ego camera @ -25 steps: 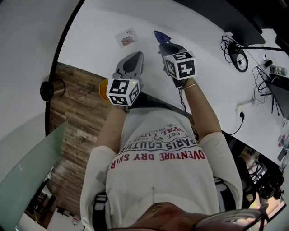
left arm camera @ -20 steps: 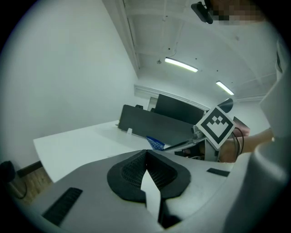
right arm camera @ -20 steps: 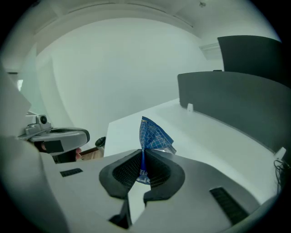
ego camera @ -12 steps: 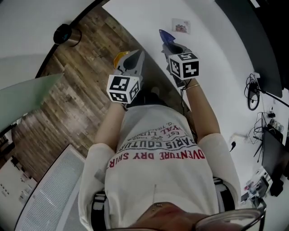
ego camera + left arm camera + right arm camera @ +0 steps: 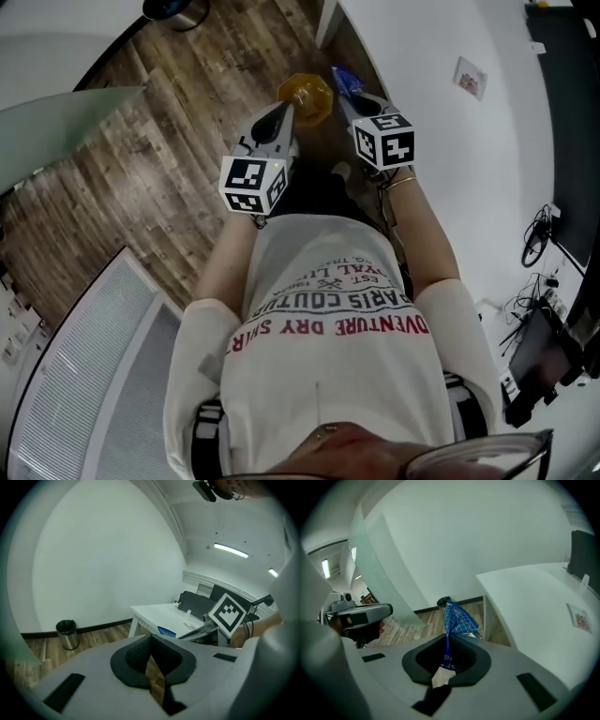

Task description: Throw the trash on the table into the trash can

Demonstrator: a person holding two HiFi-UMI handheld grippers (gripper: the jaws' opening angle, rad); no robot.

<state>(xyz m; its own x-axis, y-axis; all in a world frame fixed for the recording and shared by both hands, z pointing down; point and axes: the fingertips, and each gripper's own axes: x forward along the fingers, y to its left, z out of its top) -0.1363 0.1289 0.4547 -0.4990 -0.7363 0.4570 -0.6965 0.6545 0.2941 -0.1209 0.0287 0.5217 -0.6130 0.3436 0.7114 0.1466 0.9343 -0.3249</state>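
Jaws of the right gripper (image 5: pixel 446 641) are pressed together on the wrapper (image 5: pixel 458 617), pinching its thin lower edge, and the rest fans out free beyond the tips. Jaws of the left gripper (image 5: pixel 151 643) are together, with nothing between them in its own view. The bin (image 5: pixel 67 633) stands far off on the floor (image 5: pixel 159 159) by the wall, well apart from both grippers, and the table (image 5: pixel 422 150) is to the right. Risks, as I judge them:

- The grip is on a narrow strip of slick film, so a quick swing could slide the wrapper out short of the bin.
- The wrapper is light and flat, so released high or off to one side it may flutter past the small round mouth.
- The film may cling to a rubber pad once the jaws part.

An orange thing (image 5: pixel 305 97) shows just beyond the tips in the head view. I cannot tell what it is or whether it sits on the floor, but it could be in the way. Materials: the wrapper is blue crinkled film with a white grid print, creased into a fan. The bin is a small cylinder with a shiny metal side and a dark rim. The floor is matt wood plank. The table is smooth, white and square-cornered. A flat packet (image 5: pixel 471 77) lies on the table, far right, not yet cleared.
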